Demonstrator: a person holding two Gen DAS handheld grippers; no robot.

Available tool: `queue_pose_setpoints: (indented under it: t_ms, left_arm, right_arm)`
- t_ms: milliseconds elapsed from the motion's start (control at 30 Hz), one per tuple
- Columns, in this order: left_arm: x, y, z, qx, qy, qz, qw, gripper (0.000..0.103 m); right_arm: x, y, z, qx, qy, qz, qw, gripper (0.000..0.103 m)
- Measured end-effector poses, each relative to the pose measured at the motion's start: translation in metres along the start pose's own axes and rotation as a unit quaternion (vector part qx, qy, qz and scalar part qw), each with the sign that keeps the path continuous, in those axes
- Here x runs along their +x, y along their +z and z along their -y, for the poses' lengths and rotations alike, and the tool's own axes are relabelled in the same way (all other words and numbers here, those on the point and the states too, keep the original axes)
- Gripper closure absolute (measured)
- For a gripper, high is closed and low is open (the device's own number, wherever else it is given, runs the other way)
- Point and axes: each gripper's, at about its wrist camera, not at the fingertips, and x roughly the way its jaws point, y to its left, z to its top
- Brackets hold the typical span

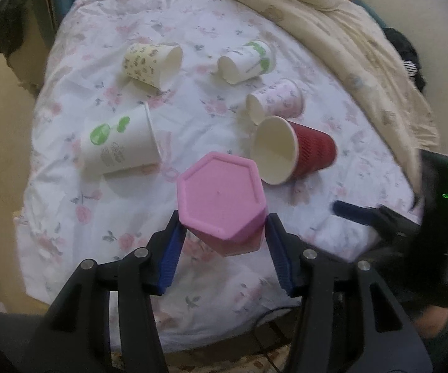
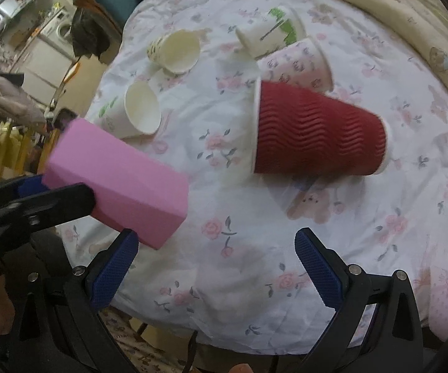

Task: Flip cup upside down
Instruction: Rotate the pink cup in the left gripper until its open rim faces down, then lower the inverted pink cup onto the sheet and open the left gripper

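Five paper cups (all toppled), one pink cup.

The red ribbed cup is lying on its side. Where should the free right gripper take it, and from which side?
Grip the red ribbed cup across the middle of its wavy wall, coming down from above with the open right gripper. It lies on its side, so the wall is exposed; the ribs probably give grip, and the rim could crush.

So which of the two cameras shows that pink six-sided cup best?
The left wrist view: the pink hexagonal cup sits centred between the left gripper fingers, its six-sided base facing the camera. The right wrist view shows only its flat side.
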Motion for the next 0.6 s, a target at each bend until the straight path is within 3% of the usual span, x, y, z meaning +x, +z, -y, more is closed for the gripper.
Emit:
queue_pose_setpoints:
  t_ms: [167, 367, 600]
  left_arm:
    - [0.016, 0.012, 0.017, 0.019, 0.056, 0.02, 0.9981, 0.055]
    - [0.046, 0.024, 0.028, 0.015, 0.114, 0.029, 0.9929, 0.055]
    - [0.061, 0.023, 0.03, 0.016, 0.139, 0.026, 0.9899, 0.055]
  right_arm:
    - [-0.029, 0.003, 0.023, 0.037, -0.015, 0.054, 0.998, 0.0]
    - [-0.048, 0.0, 0.052, 0.084, -0.002, 0.078, 0.993, 0.0]
    - [-0.053, 0.001, 0.061, 0.097, 0.004, 0.085, 0.992, 0.0]
